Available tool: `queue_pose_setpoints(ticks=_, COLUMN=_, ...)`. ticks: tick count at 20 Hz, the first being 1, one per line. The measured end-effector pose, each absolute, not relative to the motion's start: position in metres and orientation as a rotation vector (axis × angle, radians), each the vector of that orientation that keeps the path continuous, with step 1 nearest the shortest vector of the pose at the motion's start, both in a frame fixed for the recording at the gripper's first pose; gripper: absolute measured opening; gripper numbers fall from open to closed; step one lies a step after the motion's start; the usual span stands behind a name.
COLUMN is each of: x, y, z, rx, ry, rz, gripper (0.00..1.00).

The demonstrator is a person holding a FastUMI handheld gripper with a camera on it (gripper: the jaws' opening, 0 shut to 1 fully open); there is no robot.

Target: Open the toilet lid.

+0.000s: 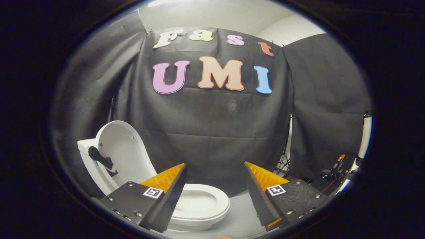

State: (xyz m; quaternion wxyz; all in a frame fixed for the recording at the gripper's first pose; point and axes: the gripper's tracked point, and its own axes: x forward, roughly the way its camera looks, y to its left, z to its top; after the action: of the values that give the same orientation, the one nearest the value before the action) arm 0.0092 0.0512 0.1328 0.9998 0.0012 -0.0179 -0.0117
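A white toilet [199, 207] stands low on the floor, partly behind my left finger. Its lid [121, 154] is raised and leans back against the tank, with a black handle piece [101, 159] fixed on its inner face. The seat ring [212, 202] lies flat, showing between my fingers and a little ahead of them. My gripper [215, 167] is open, its fingers spread wide with nothing between them, and it hovers above and in front of the seat, apart from the lid.
Black cloth [212, 132] walls the booth behind the toilet. A tripod stand [285, 162] and some cabled equipment [335, 171] sit at the back right, beyond my right finger. Pale grey floor [240, 215] lies right of the toilet.
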Motion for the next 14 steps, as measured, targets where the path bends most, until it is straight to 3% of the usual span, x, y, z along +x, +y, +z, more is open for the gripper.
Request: queue_pose_setpoints(ticks=14, x=0.009, y=0.063, z=0.135, rx=0.026, ry=-0.033, rz=-0.006, gripper=0.98)
